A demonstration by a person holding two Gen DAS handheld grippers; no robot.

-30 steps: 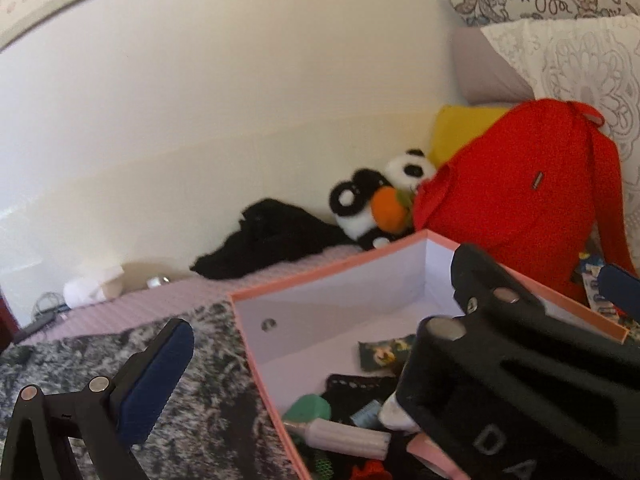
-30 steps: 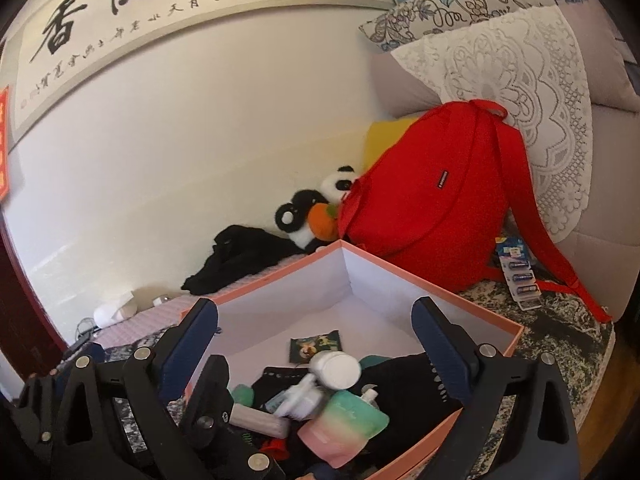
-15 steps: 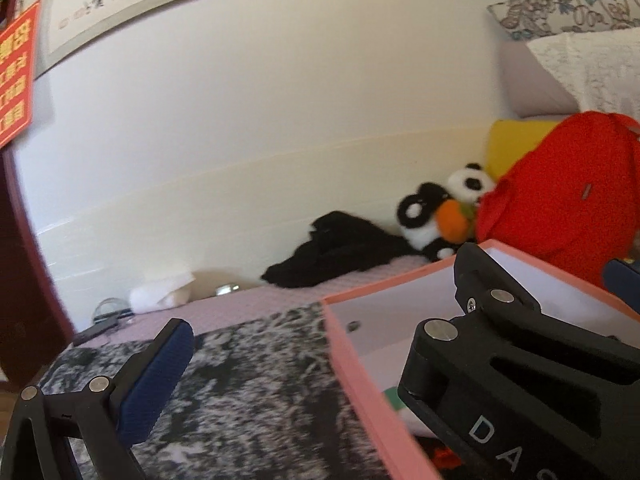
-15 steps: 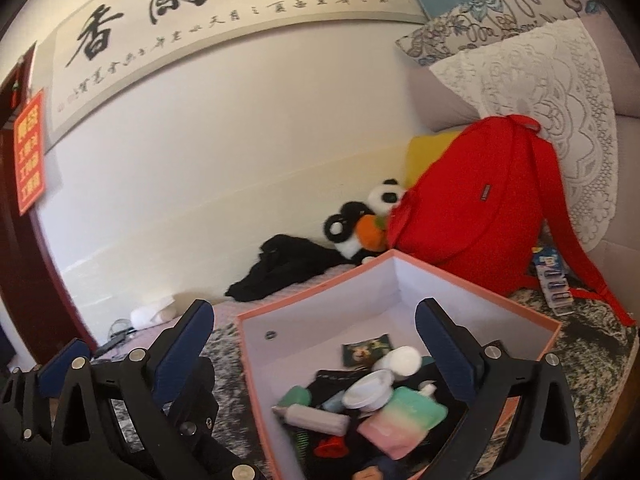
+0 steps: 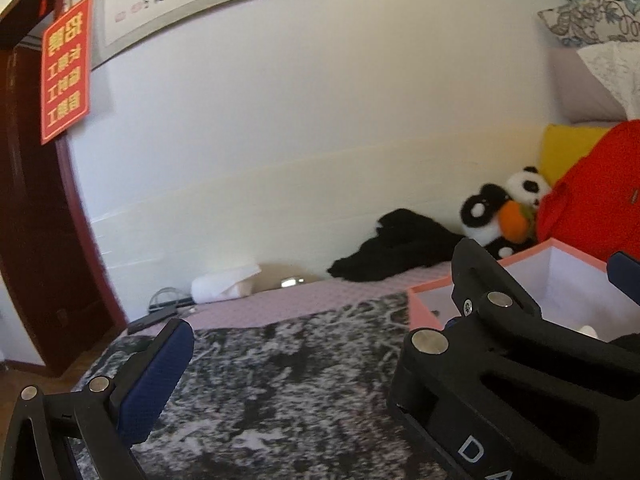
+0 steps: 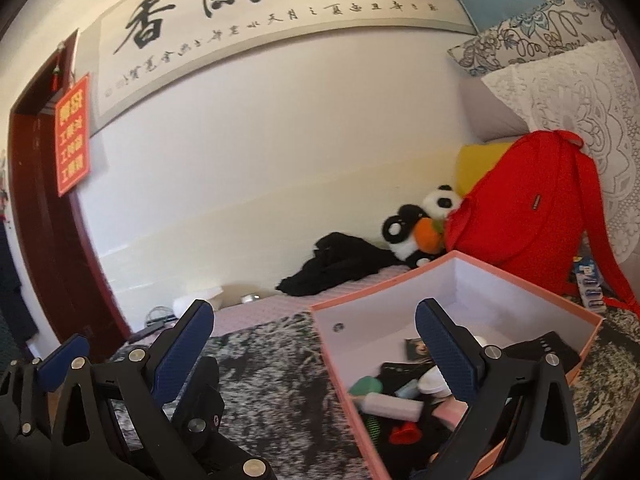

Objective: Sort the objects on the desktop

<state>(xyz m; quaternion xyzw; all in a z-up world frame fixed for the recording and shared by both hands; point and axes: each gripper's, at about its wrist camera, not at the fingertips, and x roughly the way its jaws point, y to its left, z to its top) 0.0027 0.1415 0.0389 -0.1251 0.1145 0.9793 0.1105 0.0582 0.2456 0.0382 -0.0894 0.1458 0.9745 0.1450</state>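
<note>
right now, both grippers' fingers spread wide and empty, right gripper point(image 6: 316, 344) over pink box point(image 6: 520, 284) rim, left gripper point(image 5: 384, 320) beside it

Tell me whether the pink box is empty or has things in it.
It has things in it. The right wrist view shows the pink box open-topped, its near end piled with small items, including a pale tube and a white jar.

The right gripper point(image 6: 320, 344), black-framed with blue ribbed pads, stands wide apart and empty above a grey-and-white mottled bedspread point(image 6: 276, 364). Its right-hand finger overlaps an open pink cardboard box with a white interior point(image 6: 400, 304), which holds a jumble of small toiletries (a white round lid, a pale pink tube, something red). Behind the box lean a red fabric backpack point(image 6: 520, 208) and a panda plush toy point(image 6: 420, 220).
</note>
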